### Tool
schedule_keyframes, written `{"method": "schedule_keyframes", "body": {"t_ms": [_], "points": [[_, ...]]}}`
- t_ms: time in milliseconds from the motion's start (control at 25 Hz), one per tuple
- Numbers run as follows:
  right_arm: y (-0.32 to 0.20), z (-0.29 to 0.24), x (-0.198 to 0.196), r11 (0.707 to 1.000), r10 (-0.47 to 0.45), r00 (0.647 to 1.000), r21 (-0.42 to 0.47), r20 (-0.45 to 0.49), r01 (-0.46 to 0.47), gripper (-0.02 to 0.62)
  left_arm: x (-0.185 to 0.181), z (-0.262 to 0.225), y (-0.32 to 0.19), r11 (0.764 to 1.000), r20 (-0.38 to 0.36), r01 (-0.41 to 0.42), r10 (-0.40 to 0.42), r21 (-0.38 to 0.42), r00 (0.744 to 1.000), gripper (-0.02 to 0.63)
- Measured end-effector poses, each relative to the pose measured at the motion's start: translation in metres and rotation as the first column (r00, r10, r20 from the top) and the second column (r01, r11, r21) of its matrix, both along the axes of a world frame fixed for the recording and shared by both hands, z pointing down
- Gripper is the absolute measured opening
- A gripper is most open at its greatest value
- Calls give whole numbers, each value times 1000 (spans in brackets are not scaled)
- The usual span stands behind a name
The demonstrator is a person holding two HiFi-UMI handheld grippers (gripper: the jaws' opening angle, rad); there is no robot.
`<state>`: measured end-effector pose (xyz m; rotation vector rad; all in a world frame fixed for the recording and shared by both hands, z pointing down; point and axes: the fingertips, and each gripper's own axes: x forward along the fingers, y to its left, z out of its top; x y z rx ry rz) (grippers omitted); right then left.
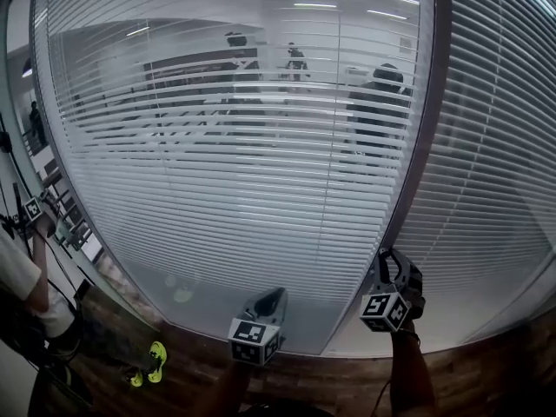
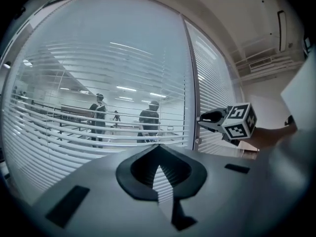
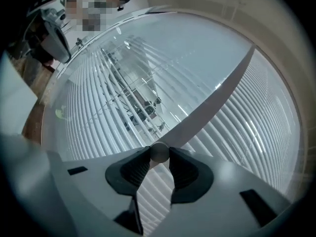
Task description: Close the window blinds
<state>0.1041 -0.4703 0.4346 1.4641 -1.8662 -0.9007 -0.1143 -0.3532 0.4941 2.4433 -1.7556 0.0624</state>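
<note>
Blinds [image 1: 234,146] fill the middle of the frame behind glass, slats tilted partly open. Thin, light and easily bent, they are probably best worked by the small, smooth knob [image 3: 159,152] on the post at lower right. The right gripper [image 1: 388,259] pinches that knob, while the left gripper [image 1: 276,295] is closed and empty.

White horizontal blinds [image 1: 234,189], slats half-open; round knob [image 3: 159,153] clamped
</note>
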Motion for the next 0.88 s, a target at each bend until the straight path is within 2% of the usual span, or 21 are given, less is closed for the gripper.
{"method": "schedule_keyframes", "body": {"t_ms": [120,240,320,440,520,680,800,880], "points": [[0,1,0,1000,4,994,18,-105,-2,126,-2,3,1,1000,9,6,-6,-2,1000,0],[0,3,-1,999,-8,970,39,-245,18,126,-5,5,3,1000,14,13,-13,-6,1000,0],[1,5,-1,998,-13,938,50,-345,33,126,-7,6,4,1000,8,18,-18,-9,1000,0],[1,6,-1,995,-1,868,85,-496,50,126,-9,7,4,1000,-2,27,-27,-9,1000,0],[1,6,-2,993,1,826,98,-563,66,126,-11,6,4,999,-9,38,-38,-10,999,0],[0,5,-3,990,14,761,114,-649,79,126,-13,7,4,999,-29,49,-50,-24,998,0],[0,6,-4,988,31,755,133,-655,75,127,-11,11,4,999,-31,41,-42,-33,999,0],[0,6,-4,985,43,767,156,-641,75,127,-8,13,5,999,-30,34,-35,-36,999,0]]}}
